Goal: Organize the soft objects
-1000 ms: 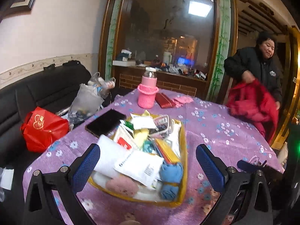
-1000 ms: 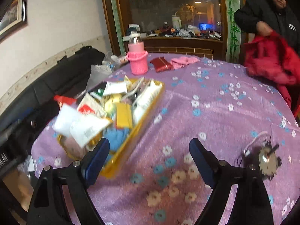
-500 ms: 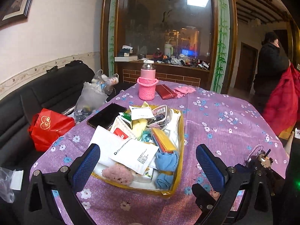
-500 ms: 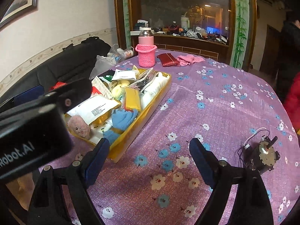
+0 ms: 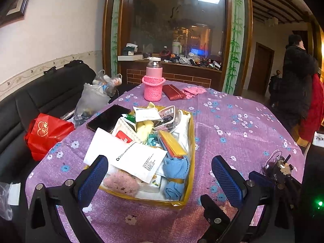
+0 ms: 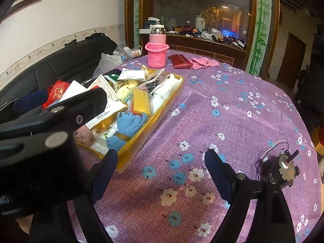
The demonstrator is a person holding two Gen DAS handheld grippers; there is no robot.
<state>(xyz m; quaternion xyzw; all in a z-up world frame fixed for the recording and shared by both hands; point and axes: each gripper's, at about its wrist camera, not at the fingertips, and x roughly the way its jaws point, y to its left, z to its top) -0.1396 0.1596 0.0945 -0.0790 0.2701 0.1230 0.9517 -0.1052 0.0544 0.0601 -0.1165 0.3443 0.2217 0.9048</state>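
While both grippers hang spread wide with nothing between their fingers, the soft things sit heaped in the yellow tray (image 5: 192,141) on the left half of the purple flowered surface (image 5: 243,121). Going from the left, the left gripper (image 5: 160,180) hovers just over the tray's near end, where a pink fluffy ball (image 5: 121,183) lies at the near left corner under a white paper packet (image 5: 139,161), and a blue knitted cloth (image 5: 175,174) lies folded at the near right corner; a yellow soft piece (image 5: 144,128) shows further back among packets and a yellow pack (image 5: 172,143). Further right, the right gripper (image 6: 162,172) hangs over bare cloth beside the tray, with a small motor with wires (image 6: 283,168) well to its right. Beyond the tray stand a pink bottle in a knitted sleeve (image 5: 153,85), a red wallet (image 5: 174,92) and a pink cloth (image 5: 193,91). I judge the step in hand to be choosing a piece from the tray, though this heap would equally fit soft things gathered into it. Any pick near the left gripper calls for a shallow pinch on the ball or blue cloth, clear of the loose packet.
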